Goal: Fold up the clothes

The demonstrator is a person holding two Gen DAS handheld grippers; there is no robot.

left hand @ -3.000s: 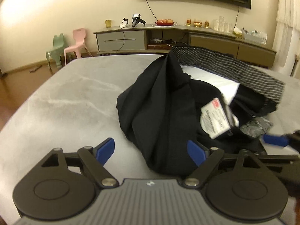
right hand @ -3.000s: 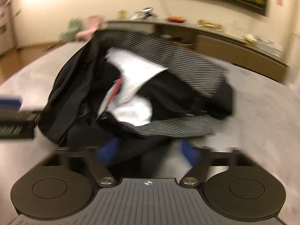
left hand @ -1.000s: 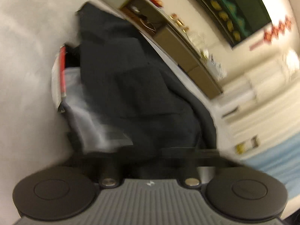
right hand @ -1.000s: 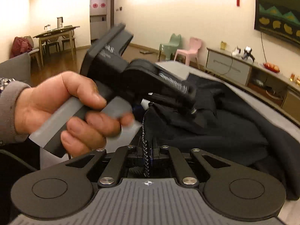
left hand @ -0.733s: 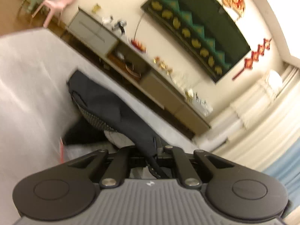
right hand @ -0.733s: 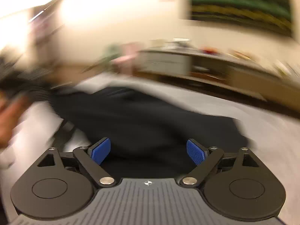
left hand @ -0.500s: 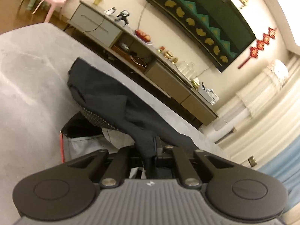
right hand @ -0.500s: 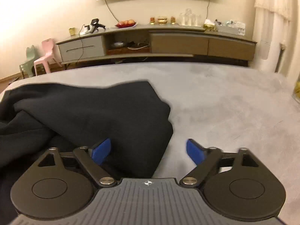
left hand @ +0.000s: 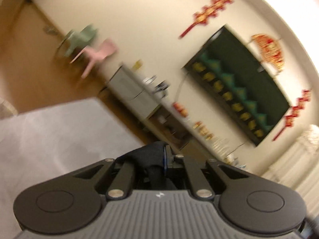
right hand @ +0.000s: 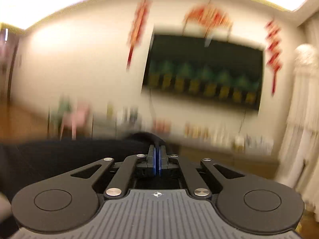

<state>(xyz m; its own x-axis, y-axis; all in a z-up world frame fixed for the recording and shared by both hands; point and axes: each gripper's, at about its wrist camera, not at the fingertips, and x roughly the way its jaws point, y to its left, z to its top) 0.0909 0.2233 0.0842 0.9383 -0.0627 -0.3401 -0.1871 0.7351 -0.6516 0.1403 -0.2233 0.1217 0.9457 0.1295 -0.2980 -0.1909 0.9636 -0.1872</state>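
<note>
The black garment (left hand: 148, 156) is bunched between the fingers of my left gripper (left hand: 165, 156), which is shut on it and held above the grey table (left hand: 49, 135). The left wrist view is tilted and blurred. In the right wrist view the garment (right hand: 69, 155) stretches away to the left as a dark band. My right gripper (right hand: 157, 151) has its blue pads (right hand: 153, 159) almost touching as the jaws close, with a fold of black cloth pinched at their tips. Most of the garment hangs hidden below both grippers.
A sideboard (left hand: 139, 97) with small items runs along the far wall under a dark wall hanging (left hand: 237, 87). A pink chair (left hand: 99, 49) and a green chair (left hand: 79, 37) stand on the wooden floor. White curtains (right hand: 299, 119) hang at the right.
Both grippers have risen and tipped up, so the views now show the wall. The right gripper, open over the garment's edge half a second ago, has shut on it. The left stays shut.
</note>
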